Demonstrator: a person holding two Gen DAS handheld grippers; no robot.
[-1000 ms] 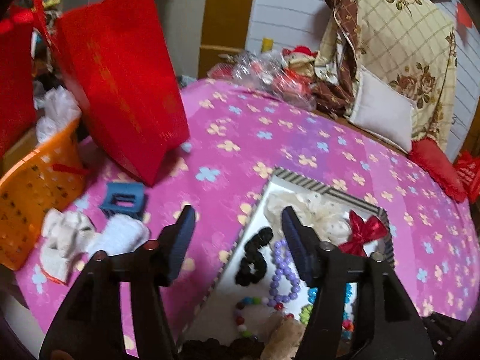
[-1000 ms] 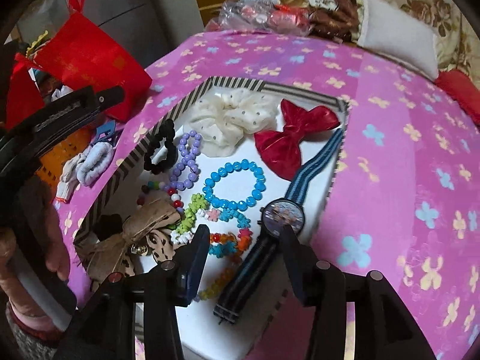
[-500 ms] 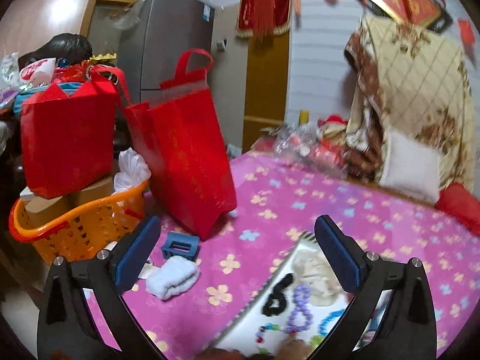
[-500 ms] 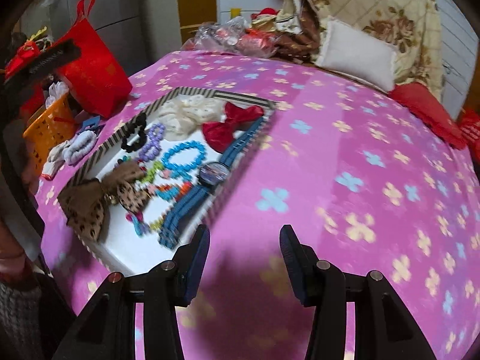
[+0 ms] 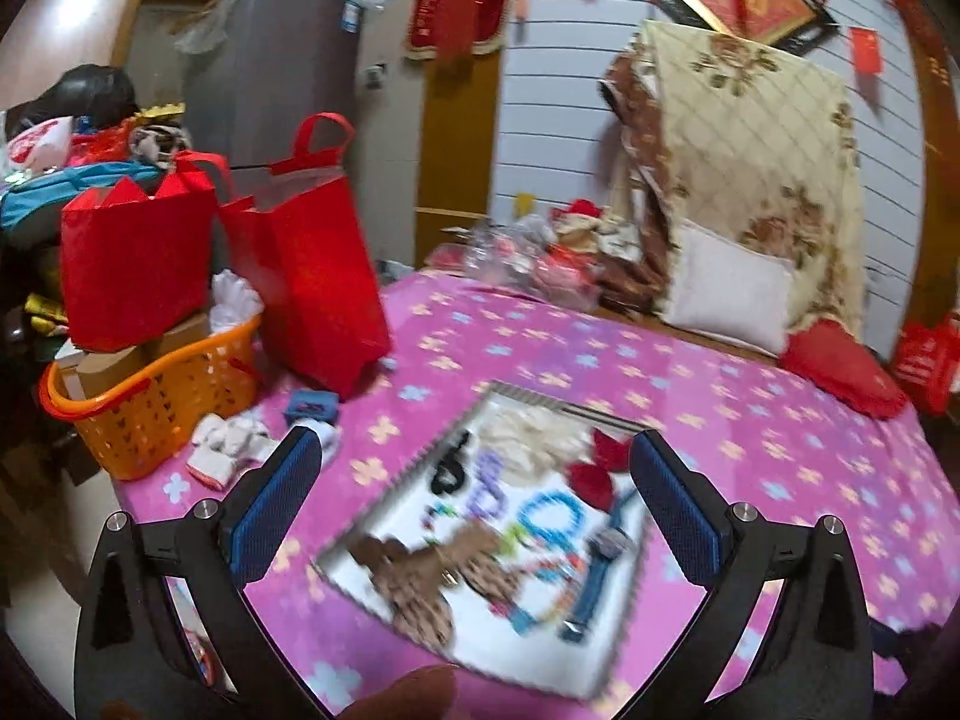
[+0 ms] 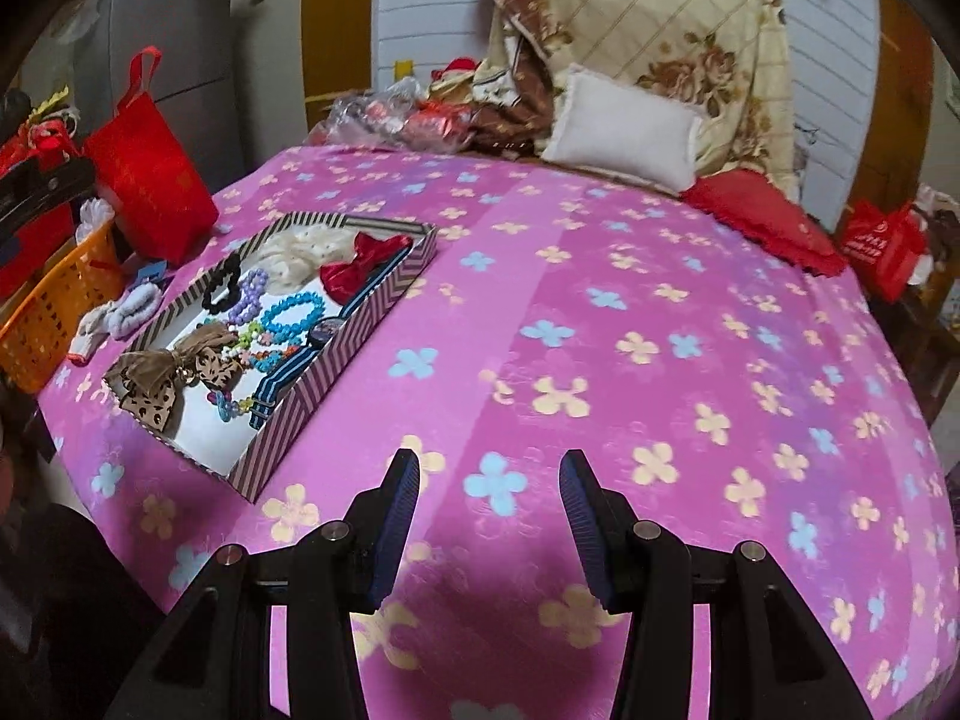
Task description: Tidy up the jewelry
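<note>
A striped tray lies on the pink flowered tablecloth. In it are a leopard-print bow, a blue bead bracelet, purple beads, a black scrunchie, a cream scrunchie, a red bow and a watch with a striped strap. My left gripper hangs above the near side of the tray, open wide and holding nothing. My right gripper stands open over bare cloth to the right of the tray, with nothing between its fingers.
An orange basket and red bags stand at the table's left edge. A blue hair claw and white cloth pieces lie beside them. A white pillow and a red cushion sit at the far side.
Both grippers have drawn back and up from the tray. The left one's jaws went from partly to fully open. The right gripper now sits over cloth to the tray's right.
</note>
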